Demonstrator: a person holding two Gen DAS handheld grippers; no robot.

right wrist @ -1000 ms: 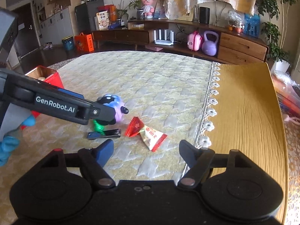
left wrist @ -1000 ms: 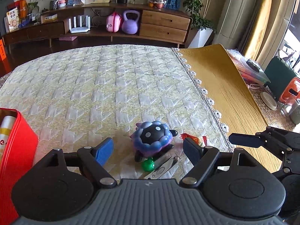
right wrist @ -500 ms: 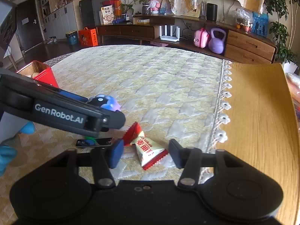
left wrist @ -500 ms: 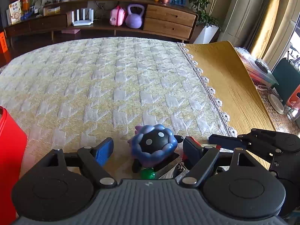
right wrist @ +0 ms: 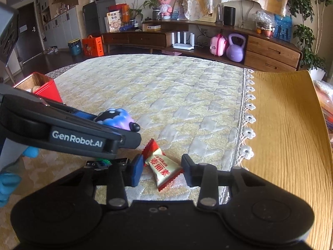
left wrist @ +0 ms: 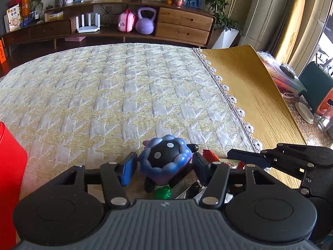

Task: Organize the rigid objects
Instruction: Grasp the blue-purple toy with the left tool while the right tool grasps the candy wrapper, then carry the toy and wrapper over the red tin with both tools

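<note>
The left tool (left wrist: 164, 167) is closing around a blue and purple toy (left wrist: 165, 162) with a black, white-dotted top. The toy stands between the two fingers near the front of the worktop; a thin gap shows on either side, so the pads are not yet pressing on it. Just in front of the toy lie a small green ball (left wrist: 162, 192) and a flat dark nail clipper (right wrist: 104, 163), both partly hidden under the tool.

The right tool (right wrist: 162, 169) is closing on a red and cream candy packet (right wrist: 163, 169), which lies flat on the quilted cloth (left wrist: 124, 95) between its fingers. The blue left pad is at the packet's edge and the right one close to its corner, but whether either presses is hard to tell. The two tools work just beside each other, the left tool's finger crossing close above the packet's red end.

A red box (right wrist: 44, 86) stands open at the far left, well apart from the toy, with bare cloth between them. Ahead, the cloth is open all the way to its rounded far edge. To the right, a lace trim (right wrist: 248, 116) marks the cloth's border; beyond it the yellow wooden worktop (right wrist: 285, 129) is uncovered up to its right-hand edge.
</note>
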